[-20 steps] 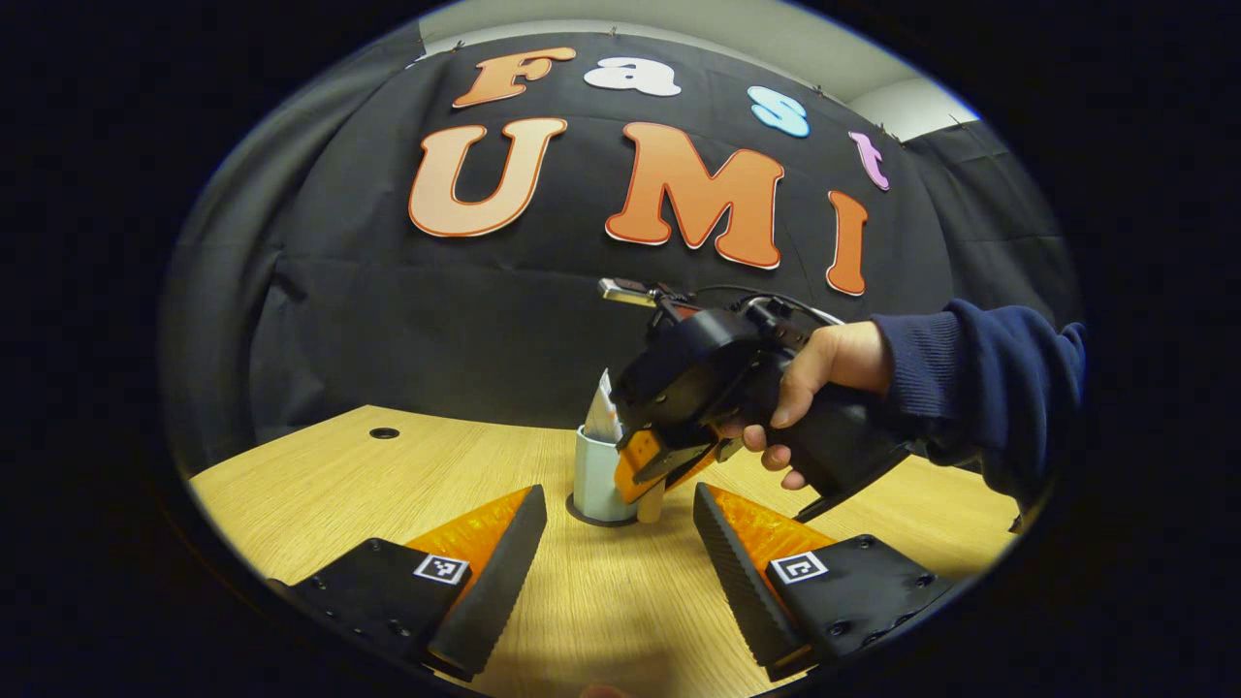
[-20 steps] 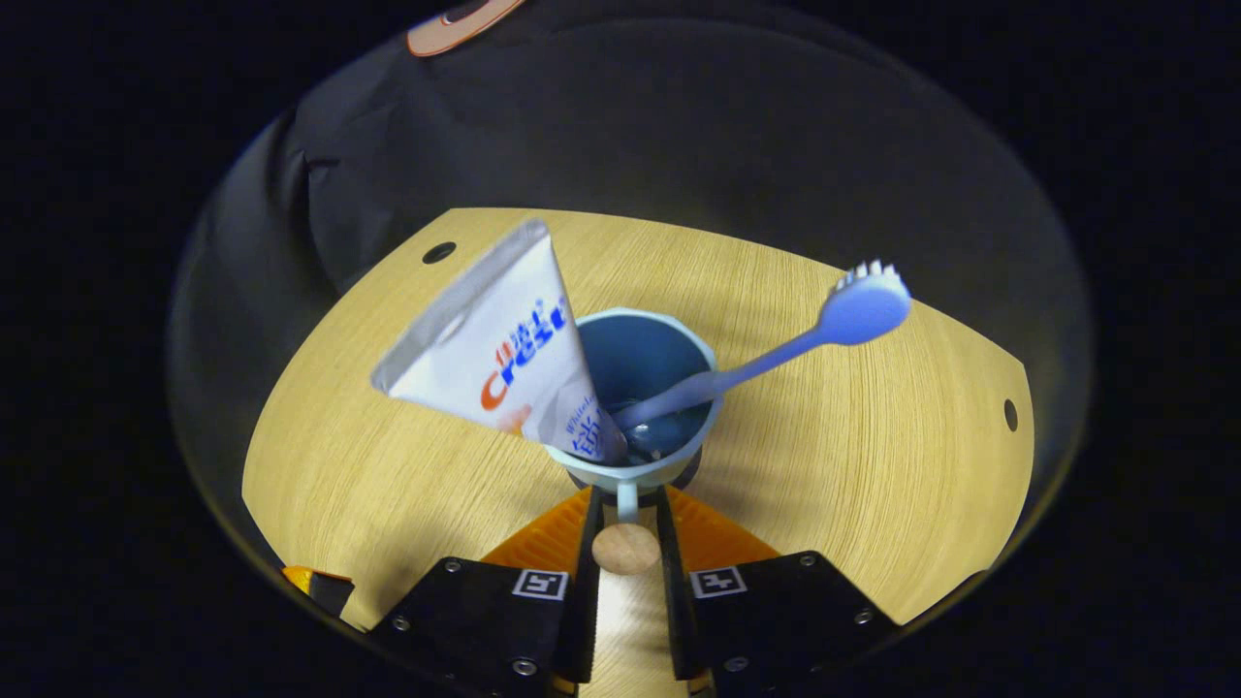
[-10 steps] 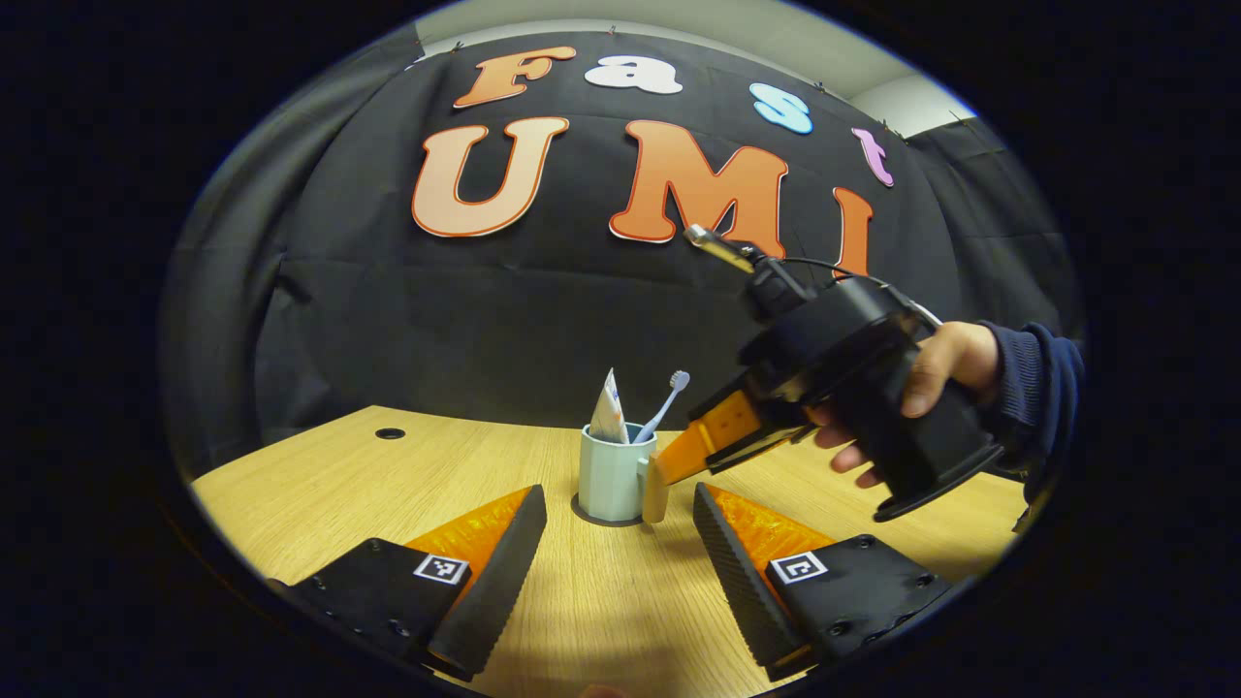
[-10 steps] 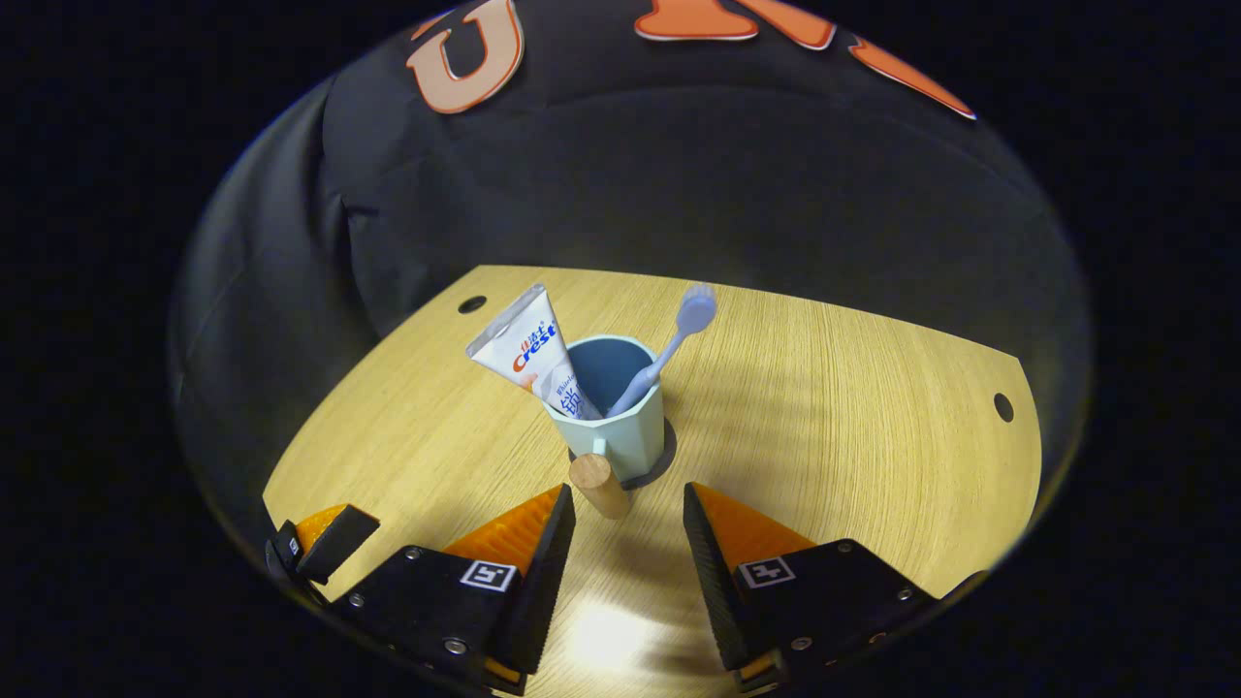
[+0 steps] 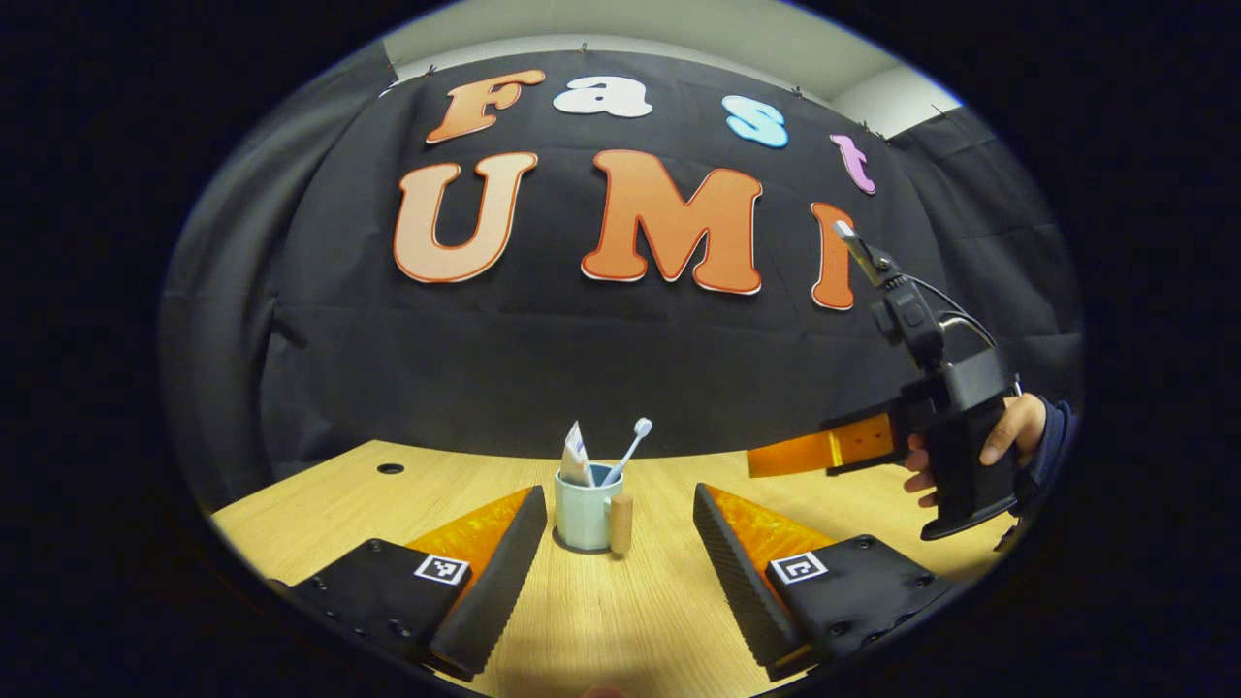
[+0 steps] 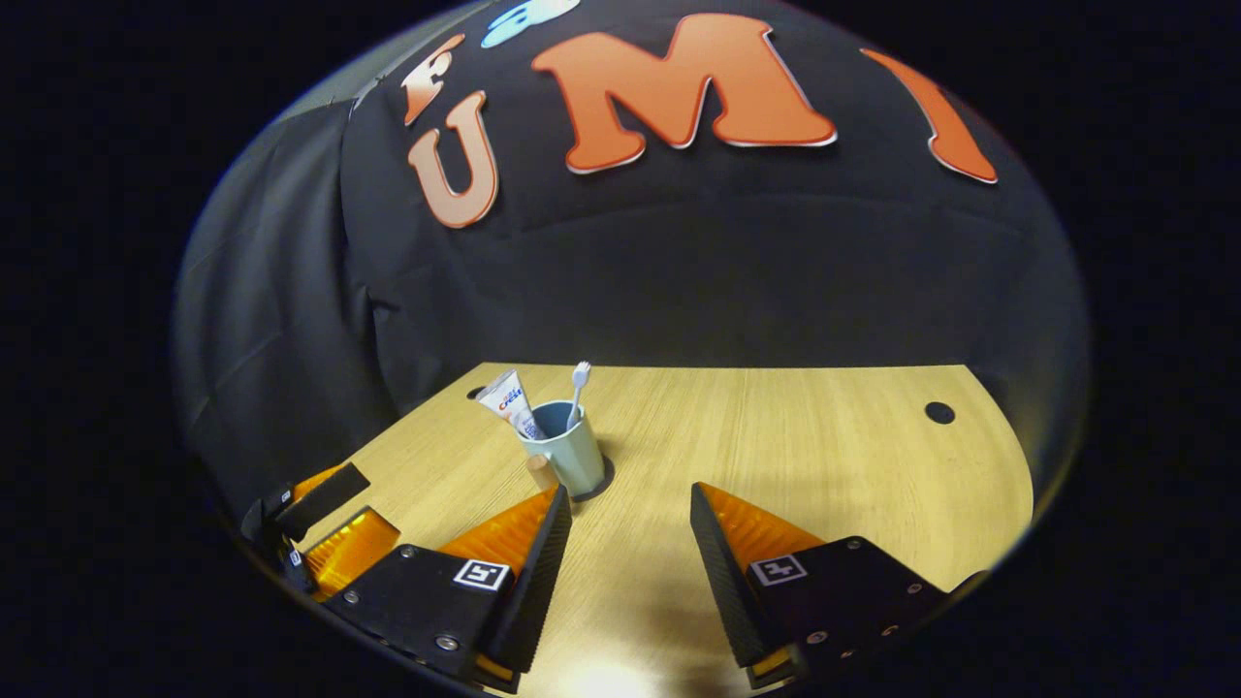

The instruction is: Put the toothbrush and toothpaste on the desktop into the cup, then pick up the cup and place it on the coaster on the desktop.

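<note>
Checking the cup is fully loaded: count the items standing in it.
2: the toothpaste leans out over the left rim of the cup in the right gripper view, and the toothbrush stands at the right, head up.

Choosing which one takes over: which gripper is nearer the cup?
Left, it seems. The left gripper sits low over the table, open jaws pointed at the cup. The right gripper hangs raised, off to the right in the left gripper view, jaws open.

cup [image 5: 582, 516]: pale blue-green, darker blue inside | handle [image 5: 620, 524]: light wood | toothbrush [image 5: 630, 448]: pale lilac-blue, white bristles | toothpaste [image 6: 509, 401]: white, red and blue print | coaster [image 6: 603, 480]: dark grey | desk [image 6: 776, 436]: light wood grain
</note>
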A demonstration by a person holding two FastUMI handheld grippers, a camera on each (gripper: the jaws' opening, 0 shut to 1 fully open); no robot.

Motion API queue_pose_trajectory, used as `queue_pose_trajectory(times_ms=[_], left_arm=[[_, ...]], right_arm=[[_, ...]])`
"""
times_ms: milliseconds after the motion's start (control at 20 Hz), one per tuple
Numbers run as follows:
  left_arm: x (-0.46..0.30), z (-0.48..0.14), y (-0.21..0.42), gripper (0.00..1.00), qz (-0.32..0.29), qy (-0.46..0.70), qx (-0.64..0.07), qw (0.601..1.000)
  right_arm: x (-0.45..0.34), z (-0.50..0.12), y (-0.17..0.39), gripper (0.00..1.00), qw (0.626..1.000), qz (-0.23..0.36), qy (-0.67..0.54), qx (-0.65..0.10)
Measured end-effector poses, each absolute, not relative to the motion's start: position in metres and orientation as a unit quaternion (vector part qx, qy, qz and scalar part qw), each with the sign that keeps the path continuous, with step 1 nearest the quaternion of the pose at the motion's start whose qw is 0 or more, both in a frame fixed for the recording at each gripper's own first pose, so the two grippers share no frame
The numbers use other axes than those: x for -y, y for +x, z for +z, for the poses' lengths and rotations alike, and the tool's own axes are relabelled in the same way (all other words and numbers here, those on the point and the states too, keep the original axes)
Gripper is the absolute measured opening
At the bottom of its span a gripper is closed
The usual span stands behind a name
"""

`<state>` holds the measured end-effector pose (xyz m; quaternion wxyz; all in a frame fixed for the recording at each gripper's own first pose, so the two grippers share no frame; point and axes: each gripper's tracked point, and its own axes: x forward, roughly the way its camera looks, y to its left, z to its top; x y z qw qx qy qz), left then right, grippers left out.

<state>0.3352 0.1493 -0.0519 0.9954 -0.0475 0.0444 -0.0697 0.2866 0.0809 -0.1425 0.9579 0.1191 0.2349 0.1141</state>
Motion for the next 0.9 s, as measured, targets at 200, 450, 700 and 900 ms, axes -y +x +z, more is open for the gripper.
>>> queue_pose_trajectory(times_ms=[200,450,700,900], left_arm=[[-0.127,-0.019,0.323,0.97,-0.086,-0.058,-0.016,0.994],[-0.129,0.005,0.314,0.96,-0.064,-0.052,0.01,0.997],[-0.133,0.008,0.311,0.97,-0.038,-0.035,0.016,0.999],[-0.135,0.005,0.31,0.97,-0.022,-0.014,0.025,0.999]], right_arm=[[-0.056,-0.123,0.291,0.76,0.973,0.095,0.119,-0.171],[-0.003,-0.086,0.27,0.76,0.991,0.04,0.099,-0.076],[0.023,-0.077,0.263,0.82,0.997,-0.019,0.068,-0.013],[0.033,-0.069,0.253,0.85,0.997,-0.042,0.064,0.008]])
